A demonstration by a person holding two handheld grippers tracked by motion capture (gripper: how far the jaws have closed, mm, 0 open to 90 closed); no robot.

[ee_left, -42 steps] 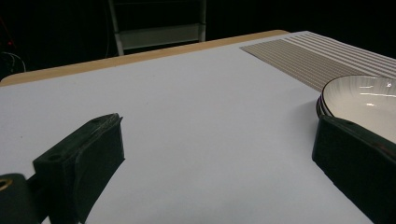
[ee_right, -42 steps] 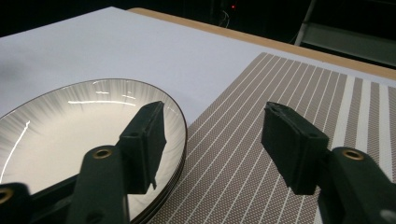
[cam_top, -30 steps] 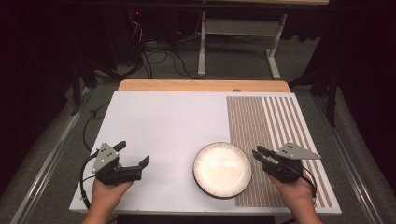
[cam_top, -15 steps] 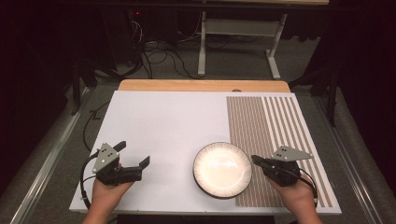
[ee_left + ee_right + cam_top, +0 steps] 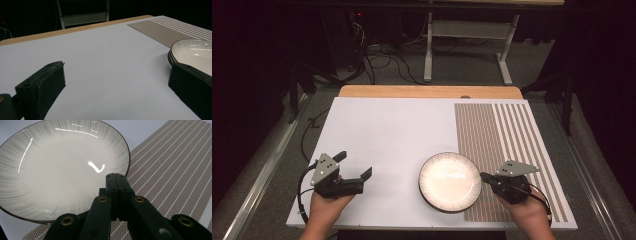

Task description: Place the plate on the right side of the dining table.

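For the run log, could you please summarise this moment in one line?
left gripper: open, on white table | right gripper: shut, at plate rim | plate: empty, partly on striped placemat

Both of my grippers are black, each topped with a grey three-cornered plate dotted with small dark holes. On my left gripper (image 5: pixel 353 165) the two jaws are thick, blocky black wedges with rounded edges, and one carries a small round hole near its tip. A thin black cable loops out from its rear and curves back by my left hand (image 5: pixel 323 209). My right gripper (image 5: pixel 116 185) has flat, narrow black pads driven by black linkage arms pinned with brass-coloured rivets, plus one silvery screw low down. A black cable trails from it around my right hand (image 5: pixel 526 214). No sleeves are visible on my forearms
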